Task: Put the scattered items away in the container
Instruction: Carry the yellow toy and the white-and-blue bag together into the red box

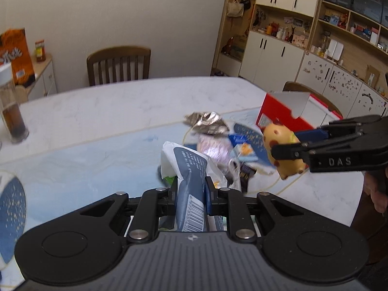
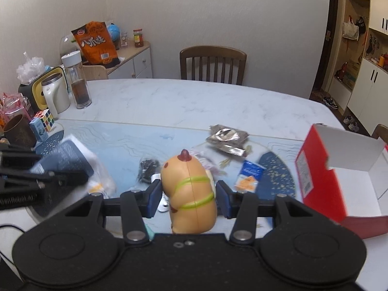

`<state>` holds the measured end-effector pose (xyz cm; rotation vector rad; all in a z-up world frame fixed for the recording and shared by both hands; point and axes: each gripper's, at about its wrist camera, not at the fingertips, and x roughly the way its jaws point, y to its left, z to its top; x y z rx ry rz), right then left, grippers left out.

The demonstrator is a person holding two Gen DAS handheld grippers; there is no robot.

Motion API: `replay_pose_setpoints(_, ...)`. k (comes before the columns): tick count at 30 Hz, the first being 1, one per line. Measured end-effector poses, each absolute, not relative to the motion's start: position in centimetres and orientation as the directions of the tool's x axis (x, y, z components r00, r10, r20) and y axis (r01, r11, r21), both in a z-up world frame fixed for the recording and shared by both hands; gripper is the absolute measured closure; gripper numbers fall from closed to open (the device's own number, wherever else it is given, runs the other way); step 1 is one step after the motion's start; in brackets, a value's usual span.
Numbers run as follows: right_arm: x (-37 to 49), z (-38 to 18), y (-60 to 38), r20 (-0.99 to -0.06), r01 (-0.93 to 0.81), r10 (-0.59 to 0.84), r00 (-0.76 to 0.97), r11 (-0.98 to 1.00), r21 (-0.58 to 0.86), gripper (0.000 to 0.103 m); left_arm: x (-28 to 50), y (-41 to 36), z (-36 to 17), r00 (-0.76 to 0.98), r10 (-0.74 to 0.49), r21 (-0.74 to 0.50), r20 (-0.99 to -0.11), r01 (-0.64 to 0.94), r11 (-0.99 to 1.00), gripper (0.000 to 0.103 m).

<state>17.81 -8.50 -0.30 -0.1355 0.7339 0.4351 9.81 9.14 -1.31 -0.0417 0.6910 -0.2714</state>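
Observation:
My left gripper (image 1: 190, 190) is shut on a blue and white plastic packet (image 1: 191, 181), held above the table; that packet also shows at the left of the right wrist view (image 2: 65, 160). My right gripper (image 2: 189, 189) is shut on a yellow toy chicken (image 2: 190, 189), seen from the side in the left wrist view (image 1: 278, 143). The red box with a white inside (image 2: 339, 169) stands open at the right; it also shows in the left wrist view (image 1: 278, 114). On the mat lie a crumpled silver wrapper (image 2: 228, 138), a small blue sachet (image 2: 249, 175) and a black bundle (image 2: 148, 166).
A marble table (image 2: 194, 101) carries a blue mat (image 2: 126, 143). At its left stand a glass bottle (image 2: 76, 80), a white jug (image 2: 54, 92), a Rubik's cube (image 2: 44, 118) and a brown cup (image 2: 18, 131). Chairs (image 2: 213, 63) stand behind the table. Cabinets (image 1: 315, 48) fill the right wall.

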Motion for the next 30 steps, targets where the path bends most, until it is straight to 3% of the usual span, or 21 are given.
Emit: replay_pose_setpoints(30,22.0,2.6,-28.8,-0.630,-0.377,0.333,0.701,0.924,0.069,0.056,15.7,-9.9,2.8,0.732,-0.356,-0.178,-0.581,0.313,0.933,0.085)
